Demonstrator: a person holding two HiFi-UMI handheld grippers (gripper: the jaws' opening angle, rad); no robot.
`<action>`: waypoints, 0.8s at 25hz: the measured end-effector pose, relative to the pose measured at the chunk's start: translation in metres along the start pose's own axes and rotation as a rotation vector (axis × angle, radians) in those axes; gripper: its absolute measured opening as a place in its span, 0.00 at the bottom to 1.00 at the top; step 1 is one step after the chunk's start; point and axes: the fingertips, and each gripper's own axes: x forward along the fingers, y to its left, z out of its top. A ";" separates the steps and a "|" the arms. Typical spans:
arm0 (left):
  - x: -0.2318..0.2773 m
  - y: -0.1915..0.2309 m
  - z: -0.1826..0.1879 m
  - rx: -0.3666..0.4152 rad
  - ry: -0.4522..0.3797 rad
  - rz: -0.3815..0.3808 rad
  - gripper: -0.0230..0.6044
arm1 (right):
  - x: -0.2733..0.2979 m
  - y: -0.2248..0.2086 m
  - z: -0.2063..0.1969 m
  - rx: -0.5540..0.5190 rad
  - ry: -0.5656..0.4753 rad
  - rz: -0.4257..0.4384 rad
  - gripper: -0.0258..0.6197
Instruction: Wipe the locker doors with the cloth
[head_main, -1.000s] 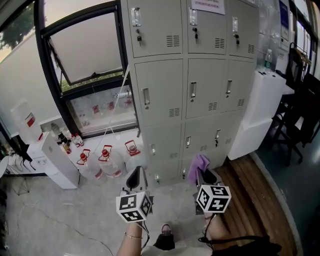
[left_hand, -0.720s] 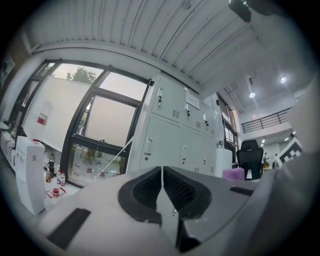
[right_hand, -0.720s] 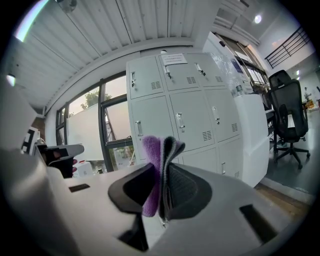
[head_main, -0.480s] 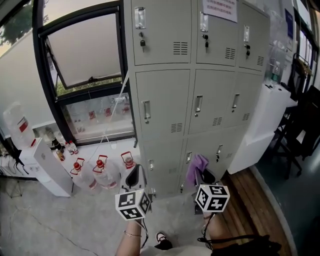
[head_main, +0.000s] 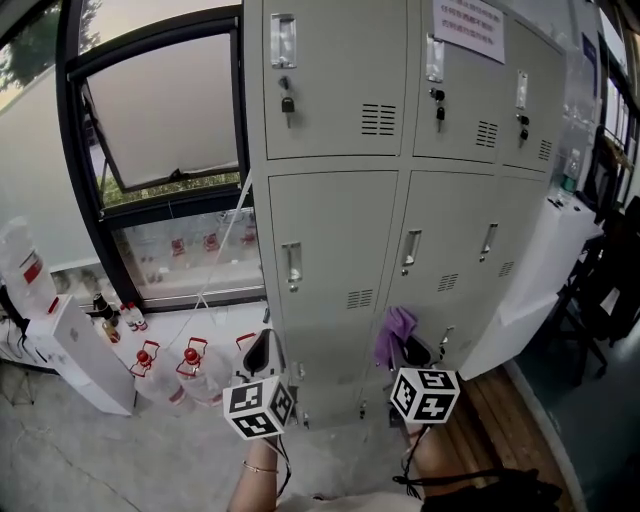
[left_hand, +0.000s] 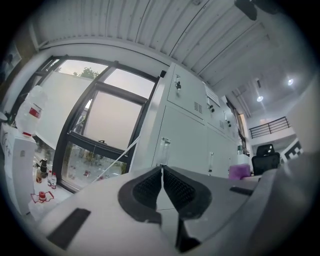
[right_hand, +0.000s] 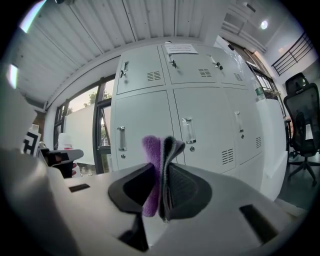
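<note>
- Grey steel lockers (head_main: 262, 200) fill the middle of the head view. They have three columns of doors (head_main: 335, 80) with upright handles (head_main: 292, 266), vent slots, and a paper notice (head_main: 468, 25) on one top door.
- A dark-framed window (head_main: 170, 110) stands just left of the lockers, with water jugs (head_main: 188, 362) on the floor below it.
- The right gripper (head_main: 408, 350) is in front of the lockers' lower doors. Its jaws are pinched on the cloth (right_hand: 156, 165), which stands up between the pads.
- The left gripper (left_hand: 161, 172) is also in front of the lockers, nearer the window side. Its jaws are pressed together with nothing between them.
- The cloth is small and bunched. One face is purple and fleecy, grey layers are folded against it, and a tuft pokes up above the jaws. It is apart from the lockers and touches no door yet.
- I judge the cloth to be soft, light and limp, and not fragile. It will probably fold and drag rather than lie flat.
- The best hold is probably across the middle of the fold, as now, leaving enough free edge to meet the metal.
- A hard sideways press against the lockers could pull the cloth out of the pinch.
- The doors look like smooth, stiff painted metal, so a wipe should glide. The handles and the padlock (head_main: 287, 103) on a top door are likely snag points.
</note>
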 end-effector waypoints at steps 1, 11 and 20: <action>0.008 0.003 -0.001 -0.005 0.001 0.004 0.06 | 0.009 -0.001 0.001 -0.001 0.001 0.002 0.15; 0.047 0.015 -0.034 -0.019 0.060 0.073 0.06 | 0.060 -0.014 -0.009 -0.016 0.048 0.059 0.15; 0.054 0.006 -0.035 -0.012 0.053 0.181 0.06 | 0.089 -0.021 0.000 -0.031 0.065 0.189 0.15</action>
